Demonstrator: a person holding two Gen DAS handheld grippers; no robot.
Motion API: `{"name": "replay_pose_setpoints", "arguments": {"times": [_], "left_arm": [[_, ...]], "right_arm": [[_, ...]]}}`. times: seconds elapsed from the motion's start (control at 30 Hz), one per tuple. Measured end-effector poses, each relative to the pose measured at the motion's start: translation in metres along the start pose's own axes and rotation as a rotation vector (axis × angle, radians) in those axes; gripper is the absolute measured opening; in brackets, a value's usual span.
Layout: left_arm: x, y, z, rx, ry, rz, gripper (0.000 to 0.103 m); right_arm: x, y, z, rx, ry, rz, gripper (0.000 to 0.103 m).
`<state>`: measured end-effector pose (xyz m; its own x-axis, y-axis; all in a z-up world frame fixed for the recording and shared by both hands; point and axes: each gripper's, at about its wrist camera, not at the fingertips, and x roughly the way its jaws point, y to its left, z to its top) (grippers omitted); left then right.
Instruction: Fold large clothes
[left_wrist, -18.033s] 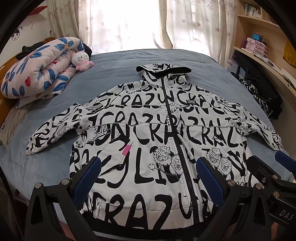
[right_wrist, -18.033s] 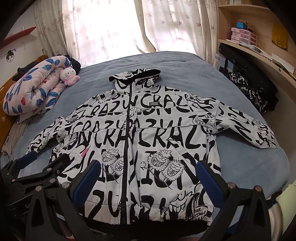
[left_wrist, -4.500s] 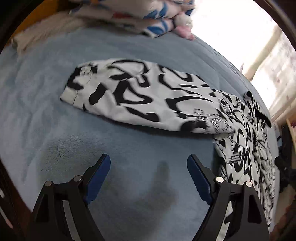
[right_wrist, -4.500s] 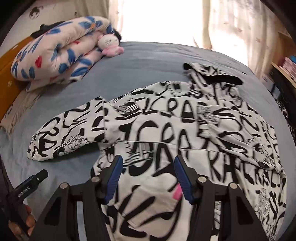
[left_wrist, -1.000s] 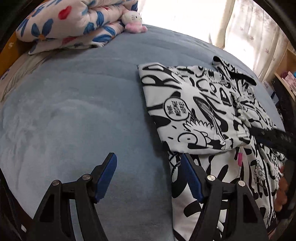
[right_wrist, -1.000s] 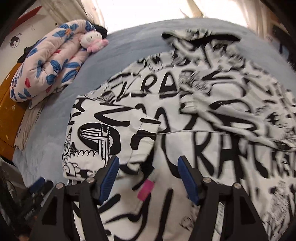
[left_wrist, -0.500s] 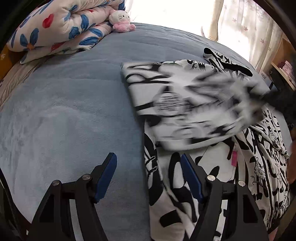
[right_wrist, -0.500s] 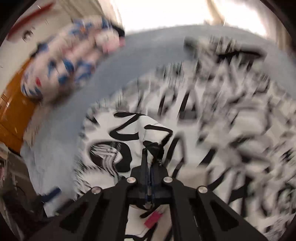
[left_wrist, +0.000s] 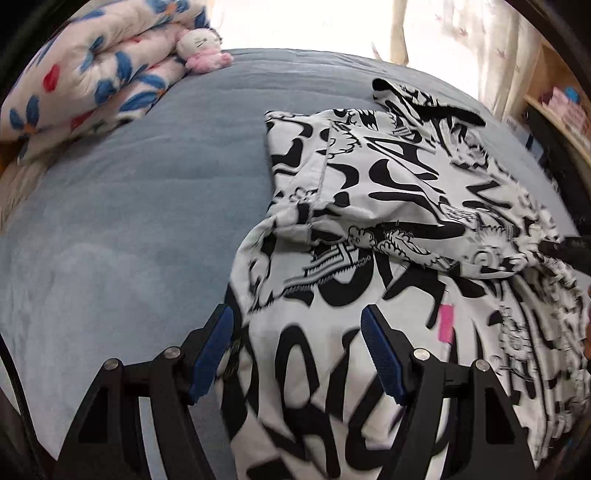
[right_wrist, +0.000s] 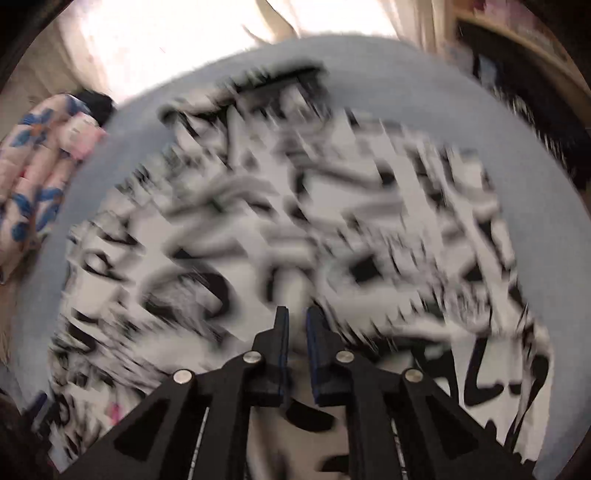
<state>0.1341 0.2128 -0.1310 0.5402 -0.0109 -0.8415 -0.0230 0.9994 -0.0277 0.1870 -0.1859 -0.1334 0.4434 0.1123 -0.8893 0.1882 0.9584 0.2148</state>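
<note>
The black-and-white printed jacket (left_wrist: 388, 229) is lying front-up on the blue-grey bedspread (left_wrist: 140, 206), its hood toward the window, and one sleeve (left_wrist: 399, 206) is being carried across the chest. The right gripper (right_wrist: 295, 317) is pinching a fold of that sleeve's cloth — its jaws have just been easing apart a little from their tightest, yet fabric is sitting between the pads and the gap is narrow. That view is badly smeared, so how deep the bite goes I cannot tell. The left gripper (left_wrist: 295, 354) is hanging spread wide over the jacket's lower edge, holding nothing.

To my eye the sleeve is bunching where it meets the shoulder. Doing this well is a matter of drawing the cuff straight across so the sleeve lies flat, not twisted — and the idle left gripper could be pinning the side seam so the body is not dragging along. Letting go too early risks a crumpled heap.
</note>
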Motion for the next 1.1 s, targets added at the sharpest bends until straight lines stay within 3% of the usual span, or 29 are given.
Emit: {"name": "replay_pose_setpoints", "arguments": {"times": [0.03,0.1,0.17,0.2,0.33,0.43,0.47,0.5,0.53,0.6,0.73,0.9,1.03,1.1], "left_arm": [[0.004,-0.004,0.004,0.020,-0.002,0.024,0.070],[0.015,-0.011,0.017,0.053,-0.016,0.079,0.070],[0.026,-0.013,0.031,0.076,-0.026,0.123,0.070],[0.032,-0.014,0.038,0.086,-0.031,0.148,0.070],[0.067,-0.010,0.059,0.101,0.019,0.222,0.070],[0.086,0.000,0.065,0.063,0.071,0.190,0.070],[0.090,0.002,0.066,0.052,0.076,0.169,0.061],[0.091,0.004,0.067,0.037,0.083,0.123,0.038],[0.091,0.007,0.069,0.012,0.096,0.082,0.033],[0.087,0.014,0.070,-0.027,0.077,0.092,0.029],[0.090,0.033,0.072,-0.111,0.058,0.048,0.028],[0.096,0.034,0.069,-0.086,0.044,0.032,0.033],[0.086,0.044,0.066,-0.081,0.065,-0.016,0.042],[0.074,0.051,0.065,-0.076,0.075,-0.054,0.046]], "right_arm": [[-0.001,-0.008,-0.004,0.020,0.003,0.039,0.016],[-0.006,-0.015,-0.005,0.036,-0.004,0.095,0.039],[-0.009,-0.015,0.000,0.035,-0.021,0.127,0.052],[-0.011,-0.015,0.004,0.030,-0.032,0.135,0.053],[0.000,-0.002,0.022,0.000,-0.028,0.136,0.053],[0.022,0.012,0.032,-0.047,-0.004,0.137,0.053],[0.030,0.019,0.034,-0.084,0.008,0.117,0.052],[0.035,0.028,0.033,-0.138,0.014,0.095,0.037],[0.035,0.039,0.034,-0.185,0.013,0.080,0.025],[0.025,0.056,0.038,-0.232,-0.065,0.041,0.015],[0.010,0.071,0.054,-0.237,-0.211,0.054,0.012],[0.057,0.074,0.063,-0.259,-0.143,-0.050,0.009],[0.054,0.058,0.063,-0.220,-0.112,-0.009,0.012],[0.045,0.050,0.064,-0.187,-0.099,0.010,0.022]]}}
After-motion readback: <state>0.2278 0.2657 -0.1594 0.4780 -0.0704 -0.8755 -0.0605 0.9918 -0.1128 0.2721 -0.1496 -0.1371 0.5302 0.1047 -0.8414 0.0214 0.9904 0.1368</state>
